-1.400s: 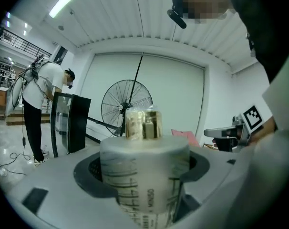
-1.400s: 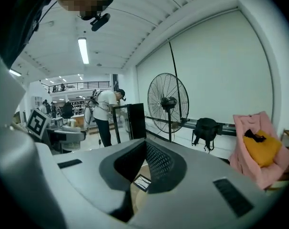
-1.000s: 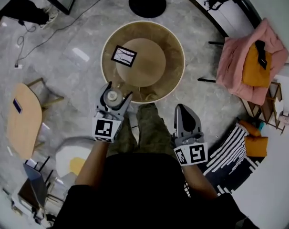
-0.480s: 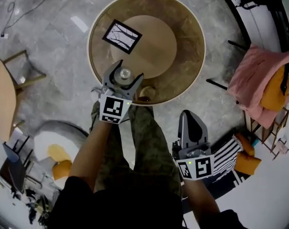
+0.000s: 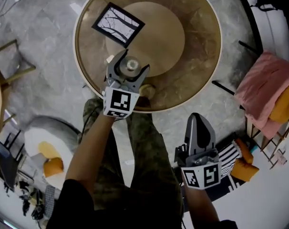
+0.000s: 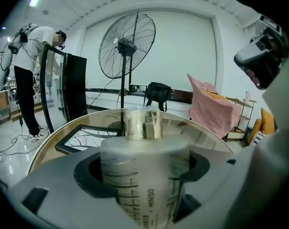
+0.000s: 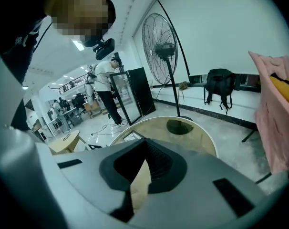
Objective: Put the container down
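Observation:
A translucent cylindrical container (image 6: 143, 185) with printed marks and a clear cap (image 6: 143, 123) sits between the jaws of my left gripper (image 6: 144, 163), which is shut on it. In the head view the left gripper (image 5: 130, 69) holds the container (image 5: 131, 65) upright over the near part of the round glass table (image 5: 201, 75), just inside its rim. Whether its base touches the glass is hidden. My right gripper (image 5: 200, 128) hangs shut and holds nothing, off the table over the floor at the right. In its own view the right gripper (image 7: 143, 173) shows its jaws together.
A black-framed picture (image 5: 118, 24) lies flat on the table beyond the container. The picture (image 6: 82, 137) shows left of the cap. A standing fan (image 6: 127, 46), a pink cloth over a chair (image 5: 266, 89), a striped rug (image 5: 230, 159) and a standing person (image 6: 27, 75) surround the table.
My left gripper has carried the container forward, from the table's near edge to above the glass inside the rim. The right gripper has stayed low at the right, shut.

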